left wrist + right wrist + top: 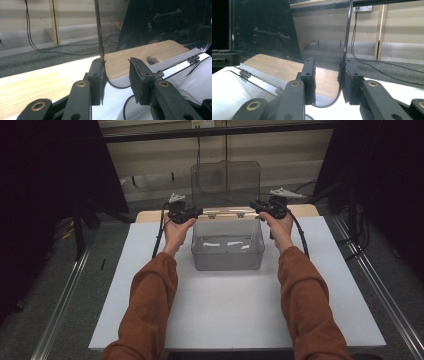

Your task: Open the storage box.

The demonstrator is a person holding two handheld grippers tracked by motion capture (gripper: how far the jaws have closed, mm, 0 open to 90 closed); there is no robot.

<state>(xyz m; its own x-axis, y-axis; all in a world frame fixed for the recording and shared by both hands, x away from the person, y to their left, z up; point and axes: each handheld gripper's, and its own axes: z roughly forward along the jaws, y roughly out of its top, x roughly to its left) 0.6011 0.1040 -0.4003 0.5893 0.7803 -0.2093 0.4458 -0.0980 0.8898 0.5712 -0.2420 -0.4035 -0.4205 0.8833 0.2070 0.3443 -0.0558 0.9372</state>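
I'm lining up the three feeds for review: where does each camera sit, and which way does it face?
High view: above the person's side, looking forward and down on the white table; both sleeved forearms, the left gripper and the right gripper at the clear box.
Left gripper view: on the left gripper, looking along its jaws at the raised lid.
Right gripper view: on the right gripper, likewise.
Shared: the lid's edge runs between both gripper views' jaws.

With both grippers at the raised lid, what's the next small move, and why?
Probably draw both clear. The lid stands upright on the clear box. Its edge lies against one pad of the left hand-held gripper and one of the right hand-held gripper, with a gap beside it.
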